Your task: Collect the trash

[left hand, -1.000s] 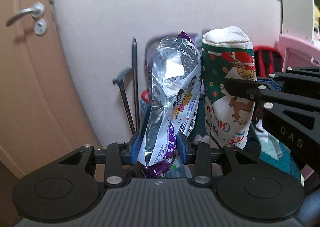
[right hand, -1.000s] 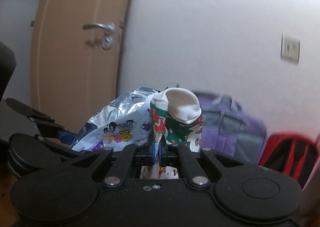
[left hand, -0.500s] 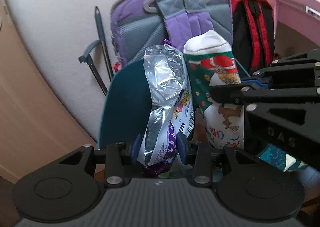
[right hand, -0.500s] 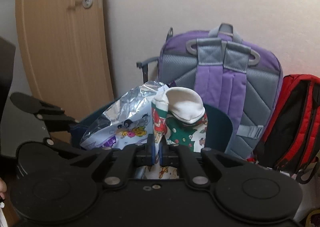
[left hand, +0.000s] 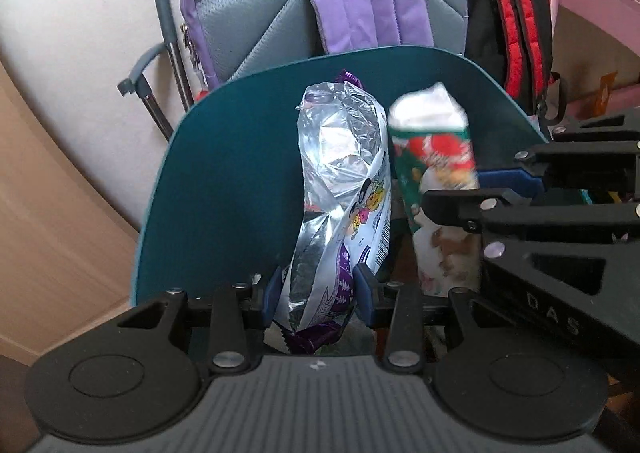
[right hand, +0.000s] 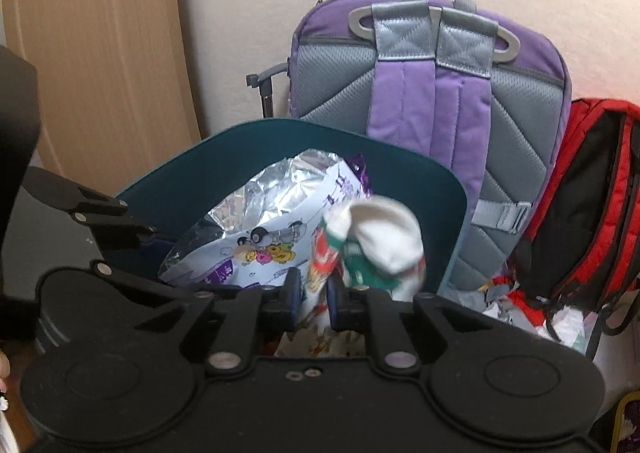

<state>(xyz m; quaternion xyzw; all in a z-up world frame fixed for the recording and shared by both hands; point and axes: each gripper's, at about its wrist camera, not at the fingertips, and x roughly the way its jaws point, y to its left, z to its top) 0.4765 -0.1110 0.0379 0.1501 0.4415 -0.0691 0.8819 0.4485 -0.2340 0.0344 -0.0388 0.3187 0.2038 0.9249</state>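
My left gripper [left hand: 316,289] is shut on a crinkled silver and purple snack wrapper [left hand: 340,189], held upright in front of the raised teal lid of a trash bin [left hand: 224,173]. My right gripper [right hand: 314,293] is shut on a Christmas-print sock [right hand: 380,245] with a white toe, blurred with motion, just right of the wrapper [right hand: 276,229]. The sock also shows in the left wrist view [left hand: 432,157], with the right gripper [left hand: 472,193] coming in from the right. Both items hang over the bin opening, whose teal lid [right hand: 420,189] stands behind them.
A purple and grey backpack [right hand: 432,73] leans on the wall behind the bin, with a red and black backpack [right hand: 592,189] to its right. A wooden door [right hand: 92,65] is at the left. A grey folded stick [left hand: 164,45] stands by the wall. Crumpled litter [right hand: 504,301] lies by the backpacks.
Both grippers have tilted down and moved closer to the bin, so the teal lid now fills the view behind the wrapper and sock. The sock is now swinging and blurred.
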